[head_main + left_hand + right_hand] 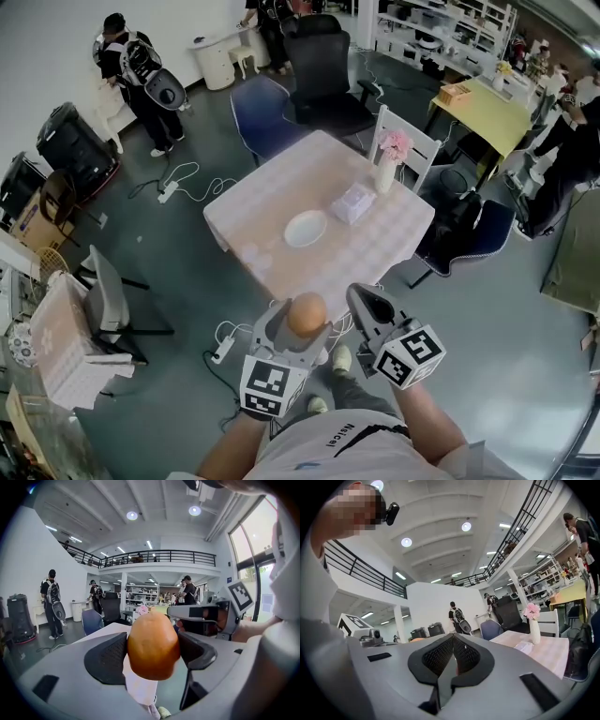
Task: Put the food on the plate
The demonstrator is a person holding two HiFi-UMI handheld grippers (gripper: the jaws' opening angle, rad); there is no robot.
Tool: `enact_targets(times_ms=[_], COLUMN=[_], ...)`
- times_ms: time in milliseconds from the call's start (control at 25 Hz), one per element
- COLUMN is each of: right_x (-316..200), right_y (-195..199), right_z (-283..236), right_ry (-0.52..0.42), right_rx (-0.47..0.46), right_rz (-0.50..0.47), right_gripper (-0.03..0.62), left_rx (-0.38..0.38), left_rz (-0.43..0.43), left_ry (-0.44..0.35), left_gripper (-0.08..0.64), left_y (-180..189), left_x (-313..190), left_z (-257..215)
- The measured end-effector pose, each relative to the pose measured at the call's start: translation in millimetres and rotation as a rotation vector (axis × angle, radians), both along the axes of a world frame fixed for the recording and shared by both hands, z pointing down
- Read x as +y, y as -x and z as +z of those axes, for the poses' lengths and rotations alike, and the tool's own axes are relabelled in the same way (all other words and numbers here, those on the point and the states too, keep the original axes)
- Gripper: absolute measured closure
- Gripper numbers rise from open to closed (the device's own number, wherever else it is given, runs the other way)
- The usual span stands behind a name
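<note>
Food (307, 315), one round orange-brown piece, is held between the jaws of my left gripper (298, 330), low in the middle of the head view. It is not yet over the table (272, 202); below it I see floor and the near table corner. The jaws press it only from two sides, and it looks smooth and round. So I judge it may roll out and drop to the floor if I loosen the grip or tilt too early.

The plate (306, 228) lies in the middle of the frame, empty and well apart from the food. To its left and on its near side the cloth is bare, so there is good room for coming in. Just beside the plate on the right is a tissue pack (352, 202), and further right a vase (385, 171) near the table edge; a wide swing could knock it over.

My right gripper (452, 654), lower right, is clenched with nothing inside. Cables (230, 339) lie near my feet, and I could trip on them.
</note>
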State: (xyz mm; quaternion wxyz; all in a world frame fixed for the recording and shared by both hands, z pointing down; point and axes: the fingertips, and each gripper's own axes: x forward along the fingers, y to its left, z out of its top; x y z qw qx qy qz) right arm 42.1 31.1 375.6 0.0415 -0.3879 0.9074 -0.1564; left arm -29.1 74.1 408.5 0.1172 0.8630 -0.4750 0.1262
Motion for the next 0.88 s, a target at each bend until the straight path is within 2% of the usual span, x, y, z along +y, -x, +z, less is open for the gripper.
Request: enact_targets(times_ms=[280,600,880], right_x=[-69,-132,-168], right_y=[-4,2,10], right_z=[10,23,40], right_ry=[0.023,0.045,0.063], right_rx=[-0.01,-0.026,-0.02], right_rz=[-0.043,-0.106,-0.112], right_gripper=[0.577,0.577,0.577], left_rx=[-0.026,-0.085,-0.15], left_rz=[-0.033,-0.118,-0.12], left_ry=[0.027,0.032,0.065], left_gripper=[0.213,0.215,0.214], left_y=[-7,3,12], left_x=[-66,-132,-173], left_z=[14,20,49])
